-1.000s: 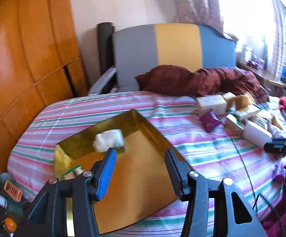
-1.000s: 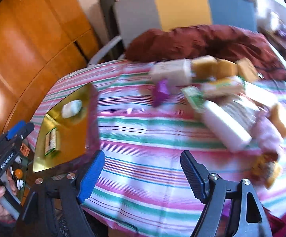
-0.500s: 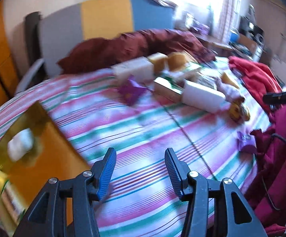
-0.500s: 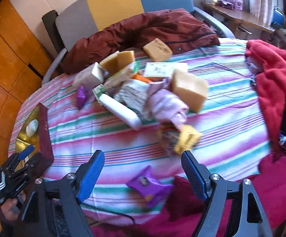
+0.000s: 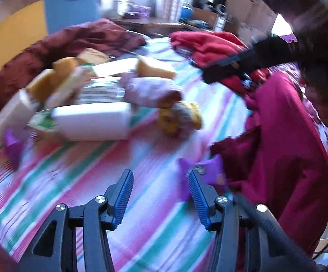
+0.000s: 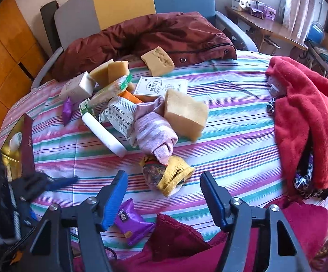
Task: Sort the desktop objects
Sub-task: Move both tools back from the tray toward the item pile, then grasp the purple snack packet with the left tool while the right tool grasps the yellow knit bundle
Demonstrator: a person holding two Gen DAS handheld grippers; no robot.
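A pile lies on the striped cloth: yellow sponges, a pink sock, a yellow patterned sock, a white tube, small boxes and printed packets. A purple snack packet lies near the front edge, by my right gripper's left finger. My right gripper is open and empty above the front edge. My left gripper is open and empty over the cloth; the view is blurred, with the purple packet just beyond its right finger. The left gripper also shows at the left in the right wrist view.
A gold-lined box with a white wad sits at the table's left edge. A red towel lies at the right, a maroon cloth at the front. A dark red jacket lies on the chair behind.
Both views have swung right, from the gold box towards the pile and red towel. The left gripper now points at the purple packet. Both grippers stay open.
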